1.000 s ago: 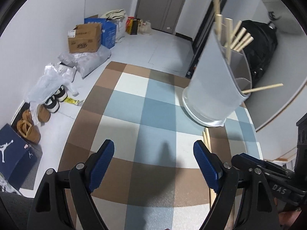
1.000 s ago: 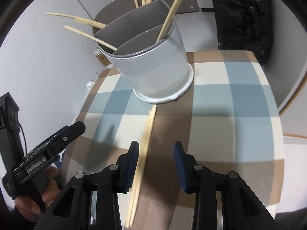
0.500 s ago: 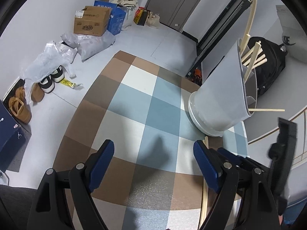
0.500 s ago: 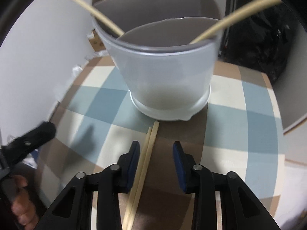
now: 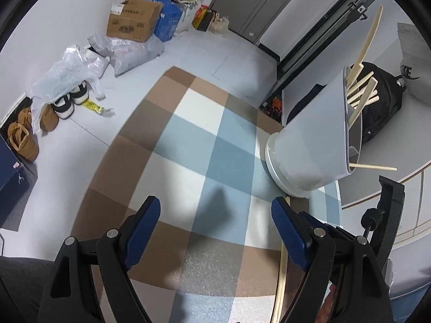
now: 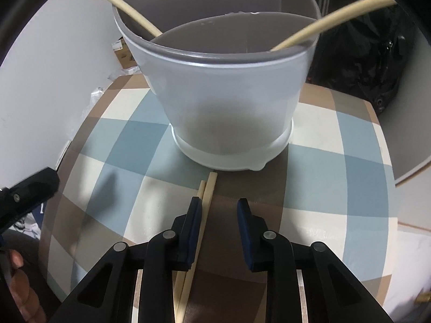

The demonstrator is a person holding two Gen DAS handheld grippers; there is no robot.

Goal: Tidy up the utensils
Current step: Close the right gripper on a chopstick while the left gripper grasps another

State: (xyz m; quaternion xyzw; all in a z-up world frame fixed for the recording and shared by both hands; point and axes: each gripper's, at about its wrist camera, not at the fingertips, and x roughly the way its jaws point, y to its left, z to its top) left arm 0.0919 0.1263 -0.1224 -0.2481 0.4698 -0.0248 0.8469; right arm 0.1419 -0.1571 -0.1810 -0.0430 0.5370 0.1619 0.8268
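A translucent white utensil holder with inner dividers stands on a checked tablecloth, with several wooden chopsticks leaning out of it. Two loose chopsticks lie side by side on the cloth, their ends just short of the holder's base. My right gripper hovers over them with its jaws closing. The pair runs along and under its left finger, and the right pad is clear of them. My left gripper is open over bare cloth, with the holder to its right and the loose chopsticks behind its right finger.
On the floor left of the table are a cardboard box, plastic bags and shoes. A black backpack sits behind the holder. A hand holds the left gripper's handle at the table's left edge.
The right gripper has moved in close to the holder and its jaws have narrowed, the loose chopsticks now at its left finger. The left view has rolled and shifted slightly.
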